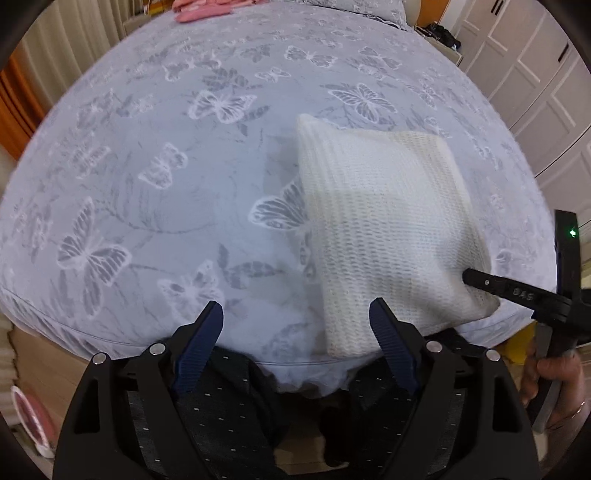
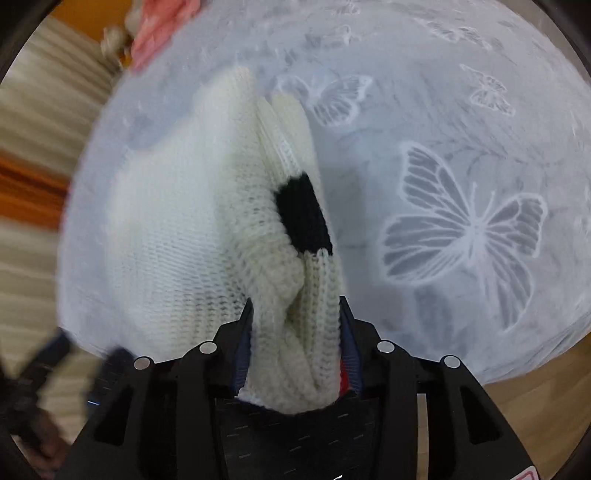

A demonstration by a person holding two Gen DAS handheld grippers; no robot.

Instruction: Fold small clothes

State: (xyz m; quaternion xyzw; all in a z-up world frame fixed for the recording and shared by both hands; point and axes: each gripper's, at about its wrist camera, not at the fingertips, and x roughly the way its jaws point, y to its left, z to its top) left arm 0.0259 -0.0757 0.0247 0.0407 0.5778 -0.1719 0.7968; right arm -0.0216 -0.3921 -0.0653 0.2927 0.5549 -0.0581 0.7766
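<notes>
Folded white knit (image 2: 192,236) bunches between the clamped right hand-held gripper (image 2: 295,332).

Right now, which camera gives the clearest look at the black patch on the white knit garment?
The right wrist view. There the black patch sits on the bunched edge of the white knit garment, just beyond the right hand-held gripper clamped on it. The left wrist view shows only the garment's plain white folded face, no patch.

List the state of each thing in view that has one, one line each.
left hand-held gripper: open, empty, above the near bed edge.
right hand-held gripper: shut on the white knit sweater.
white knit sweater: folded, one end pinched, partly on the bed.
pink clothes: lying at the bed's far end.
</notes>
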